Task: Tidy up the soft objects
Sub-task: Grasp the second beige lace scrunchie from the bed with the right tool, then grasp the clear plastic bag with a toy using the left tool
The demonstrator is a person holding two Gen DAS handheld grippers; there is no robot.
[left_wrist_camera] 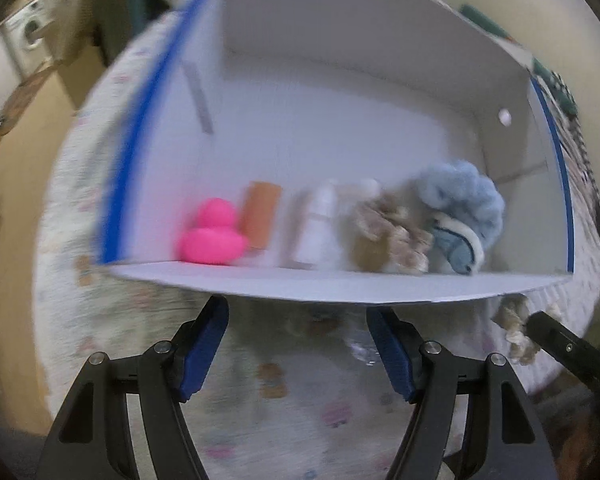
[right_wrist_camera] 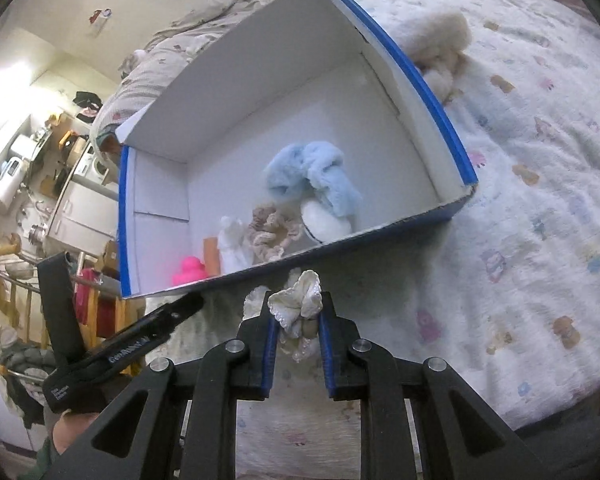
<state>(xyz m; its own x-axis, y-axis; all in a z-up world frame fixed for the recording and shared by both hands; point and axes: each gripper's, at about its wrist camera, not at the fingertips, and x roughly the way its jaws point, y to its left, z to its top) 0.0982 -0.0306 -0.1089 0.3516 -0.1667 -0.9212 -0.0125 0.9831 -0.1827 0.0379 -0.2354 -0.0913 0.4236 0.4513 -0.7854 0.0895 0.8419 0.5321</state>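
A white box with blue edges (left_wrist_camera: 380, 292) (right_wrist_camera: 340, 240) lies on the bed. Along its near wall sit a pink rubber duck (left_wrist_camera: 212, 234) (right_wrist_camera: 188, 270), an orange block (left_wrist_camera: 260, 214) (right_wrist_camera: 211, 256), a white soft toy (left_wrist_camera: 320, 224) (right_wrist_camera: 232, 250), a beige scrunchie (left_wrist_camera: 392, 236) (right_wrist_camera: 272, 234) and a blue plush (left_wrist_camera: 460, 208) (right_wrist_camera: 312, 176). My right gripper (right_wrist_camera: 296, 320) is shut on a cream scrunchie (right_wrist_camera: 296, 304) (left_wrist_camera: 514, 320) just outside the box's near wall. My left gripper (left_wrist_camera: 296, 344) is open and empty in front of the box.
A beige plush toy (right_wrist_camera: 440, 48) lies on the patterned bedspread (right_wrist_camera: 540, 200) beyond the box's right wall. The left gripper shows at the left of the right wrist view (right_wrist_camera: 112, 344). Cluttered shelves and appliances (right_wrist_camera: 32, 168) stand past the bed's left edge.
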